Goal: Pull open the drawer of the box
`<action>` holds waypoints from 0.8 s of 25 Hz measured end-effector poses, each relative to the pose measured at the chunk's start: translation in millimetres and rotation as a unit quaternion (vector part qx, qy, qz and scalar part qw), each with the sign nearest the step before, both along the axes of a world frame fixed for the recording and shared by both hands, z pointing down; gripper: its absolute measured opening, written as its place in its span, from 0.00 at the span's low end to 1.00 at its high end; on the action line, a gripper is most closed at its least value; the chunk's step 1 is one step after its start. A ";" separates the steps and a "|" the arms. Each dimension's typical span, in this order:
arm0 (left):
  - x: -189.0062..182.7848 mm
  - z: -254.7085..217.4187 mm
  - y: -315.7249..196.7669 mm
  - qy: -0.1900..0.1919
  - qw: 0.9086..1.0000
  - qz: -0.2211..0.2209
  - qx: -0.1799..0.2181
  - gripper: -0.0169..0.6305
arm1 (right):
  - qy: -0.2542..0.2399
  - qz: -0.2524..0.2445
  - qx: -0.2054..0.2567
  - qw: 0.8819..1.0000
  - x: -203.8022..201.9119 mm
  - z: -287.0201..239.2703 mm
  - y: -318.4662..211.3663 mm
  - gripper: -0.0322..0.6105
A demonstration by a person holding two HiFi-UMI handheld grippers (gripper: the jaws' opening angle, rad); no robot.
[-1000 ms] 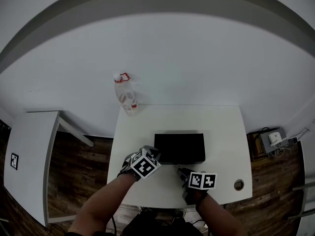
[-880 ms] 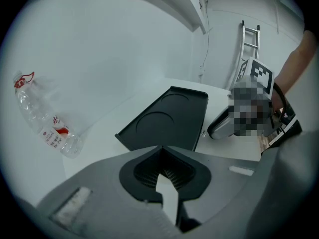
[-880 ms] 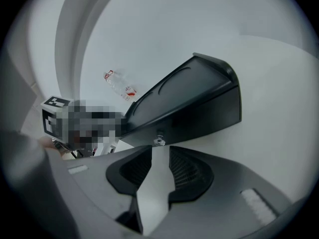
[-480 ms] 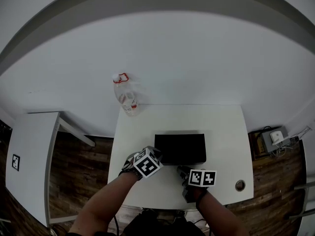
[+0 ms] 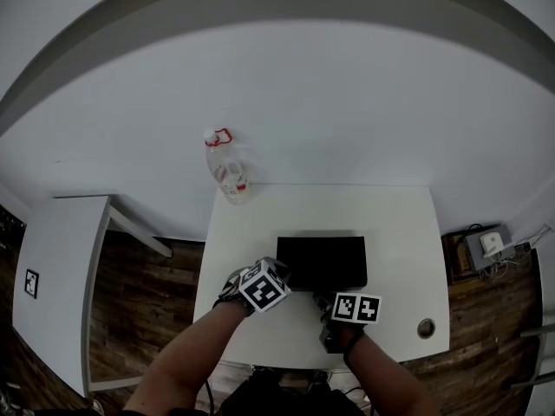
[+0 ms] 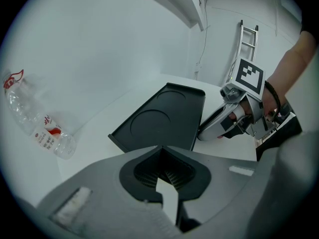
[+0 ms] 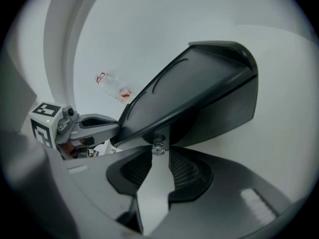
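Observation:
A flat black box (image 5: 321, 261) lies on the white table (image 5: 395, 232). In the right gripper view its front (image 7: 219, 111) fills the middle, and a small clear drawer knob (image 7: 158, 146) sits between my right gripper's (image 7: 159, 152) tips. Those jaws are closing, and the pads do not visibly press on the knob. In the head view the right gripper (image 5: 328, 302) stands at the box's front edge. My left gripper (image 5: 277, 276) rests by the box's front left corner. Its jaws (image 6: 162, 158) look shut and hold nothing. Box top (image 6: 167, 116) and right gripper (image 6: 234, 118) show beyond them.
A clear plastic bottle (image 5: 227, 170) with a red cap ring lies at the table's far left corner. A cable hole (image 5: 425, 328) sits near the front right. A second white table (image 5: 52, 276) stands left, and an electrical box (image 5: 481, 248) on the wooden floor right.
My right gripper has edged forward to the box's front. The left gripper has stayed by the front left corner. The head view has shifted slightly.

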State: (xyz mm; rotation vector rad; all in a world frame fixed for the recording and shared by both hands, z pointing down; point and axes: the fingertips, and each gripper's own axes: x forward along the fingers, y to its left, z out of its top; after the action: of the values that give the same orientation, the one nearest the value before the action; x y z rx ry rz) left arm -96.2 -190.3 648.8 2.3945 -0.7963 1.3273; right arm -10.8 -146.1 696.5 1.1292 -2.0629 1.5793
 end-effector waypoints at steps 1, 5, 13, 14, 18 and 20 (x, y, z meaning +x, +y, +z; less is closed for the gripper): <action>0.0 -0.2 0.1 0.000 1.000 0.000 -0.001 0.03 | -0.004 0.004 -0.002 1.000 -1.1 0.1 -0.1 0.21; -1.2 0.8 -1.5 0.003 1.000 -0.002 -0.010 0.03 | -0.010 0.008 -0.001 1.000 -5.1 -0.8 -1.7 0.17; -1.3 1.0 -2.7 0.011 1.000 -0.012 -0.024 0.03 | -0.017 0.006 -0.002 1.000 -4.0 -1.5 1.6 0.17; -1.4 1.2 -2.9 0.012 1.000 -0.013 -0.025 0.03 | -0.018 0.005 -0.002 1.000 -3.9 -1.7 2.8 0.17; -0.6 4.2 -0.6 0.016 0.999 -0.013 -0.034 0.03 | -0.020 0.002 -0.003 1.000 -3.3 -1.8 9.8 0.17; -0.4 4.1 -1.1 0.018 0.999 -0.014 -0.034 0.03 | -0.021 0.000 -0.002 1.000 -3.0 -1.9 14.2 0.17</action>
State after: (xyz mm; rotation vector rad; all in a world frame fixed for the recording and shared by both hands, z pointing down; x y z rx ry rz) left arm -96.6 -191.4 652.9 2.3390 -0.7588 1.2771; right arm -13.8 -132.0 694.5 1.1048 -2.0837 1.6203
